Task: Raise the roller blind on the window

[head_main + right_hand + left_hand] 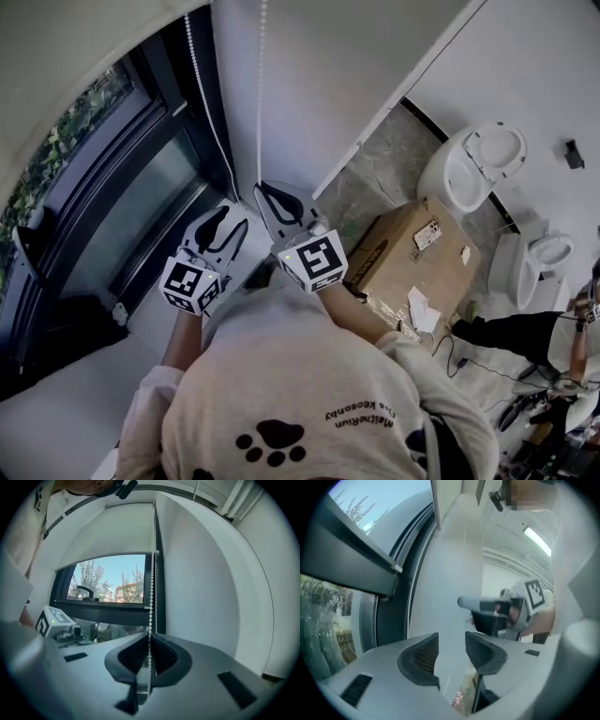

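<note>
Blind: the roller blind point(110, 531) covers the upper part of the window point(112, 588). Its bottom edge sits above the open lower glass, so there is travel left to raise.

Cord: the bead cord point(150, 597) hangs at the window's right edge, just beside the white wall. The head view shows two strands.

Right gripper point(150, 640): the jaws are closed onto one strand. The beads run straight down between the pads, and the strand above looks taut.

Left gripper point(451, 641): the jaws stand wide apart with nothing between them. It is held near the right one, on the window side.

Handling, my judgement:
- The cord is thin, light and limp, and it works only under tension.
- The beads should key into the ribbed pads, so slip is unlikely if the pinch sits squarely across them.
- Take hold high on the strand.
- Pull straight down along the strand (a sideways tug may unseat the beads at the top).
- The fabric is light, and most of the resistance probably comes from the roller clutch.
- Picking the other strand would probably lower the blind.
</note>
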Demonstrator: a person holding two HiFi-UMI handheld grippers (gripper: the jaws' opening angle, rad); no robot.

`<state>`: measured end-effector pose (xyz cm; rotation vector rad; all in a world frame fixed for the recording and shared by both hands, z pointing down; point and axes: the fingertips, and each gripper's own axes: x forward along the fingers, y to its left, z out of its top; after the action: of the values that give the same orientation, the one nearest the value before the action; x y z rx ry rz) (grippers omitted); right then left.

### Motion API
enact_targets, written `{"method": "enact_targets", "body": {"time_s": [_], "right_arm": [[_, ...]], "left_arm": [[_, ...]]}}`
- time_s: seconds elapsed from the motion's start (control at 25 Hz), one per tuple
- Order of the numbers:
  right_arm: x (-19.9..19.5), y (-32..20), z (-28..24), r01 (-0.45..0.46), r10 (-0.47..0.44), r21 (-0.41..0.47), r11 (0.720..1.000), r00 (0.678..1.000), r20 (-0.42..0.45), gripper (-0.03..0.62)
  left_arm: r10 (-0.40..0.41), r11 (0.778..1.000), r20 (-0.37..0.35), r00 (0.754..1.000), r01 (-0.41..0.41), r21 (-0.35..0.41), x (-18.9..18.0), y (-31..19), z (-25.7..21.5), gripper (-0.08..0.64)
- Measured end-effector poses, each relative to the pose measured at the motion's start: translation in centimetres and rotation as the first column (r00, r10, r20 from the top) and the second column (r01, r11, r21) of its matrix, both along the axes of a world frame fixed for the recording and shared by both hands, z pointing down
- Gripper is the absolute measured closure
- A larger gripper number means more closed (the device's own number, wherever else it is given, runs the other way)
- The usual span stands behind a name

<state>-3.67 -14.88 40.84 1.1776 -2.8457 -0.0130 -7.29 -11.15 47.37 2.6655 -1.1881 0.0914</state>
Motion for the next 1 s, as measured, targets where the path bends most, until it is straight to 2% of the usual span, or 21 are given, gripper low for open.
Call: {"method": "enact_targets", "body": {"time_s": [0.16, 0.2, 0.36, 0.48, 0.6, 0.8, 1.0], "right_arm": [[-0.1, 0.2, 0.2, 0.003, -0.003, -0.002, 1.000, 1.000, -0.004, 0.575], [-0.2, 0.2, 0.2, 0.003, -0.003, -0.003, 1.000, 1.000, -0.005, 0.577], [-0.2, 0.4, 0.7, 0.000, -0.001, -0.016, 1.000, 1.000, -0.013, 0.578], [-0.4, 0.6, 0.7, 0.001, -0.001, -0.013, 1.000, 1.000, -0.010, 0.580], [-0.7, 0.7, 0.4, 0.004, -0.004, -0.005, 1.000, 1.000, -0.007, 0.580], [-0.7, 0.7, 0.5, -0.003, 0.003, -0.012, 1.000, 1.000, -0.014, 0.580], [-0.9, 0.8, 0.7, 0.001, -0.001, -0.011, 1.000, 1.000, -0.018, 0.581]], "left_arm": [[0.037, 0.995, -0.093, 0.995, -0.028, 0.095, -0.1, -0.6, -8.1, 0.417], [0.055, 0.992, -0.093, 0.994, -0.043, 0.120, 0.1, -0.7, -9.9, 0.436], [0.102, 0.979, -0.035, 0.994, -0.094, 0.179, 1.6, -1.2, -14.6, 0.439], [0.099, 0.978, 0.015, 0.995, -0.100, 0.186, 2.5, -2.1, -15.5, 0.439], [0.108, 0.978, 0.016, 0.994, -0.109, 0.176, 3.3, -2.9, -15.9, 0.440], [0.099, 0.976, 0.049, 0.994, -0.106, 0.190, 3.8, -3.5, -16.3, 0.497], [0.114, 0.977, 0.042, 0.993, -0.119, 0.177, 3.9, -3.5, -16.1, 0.546]]}}
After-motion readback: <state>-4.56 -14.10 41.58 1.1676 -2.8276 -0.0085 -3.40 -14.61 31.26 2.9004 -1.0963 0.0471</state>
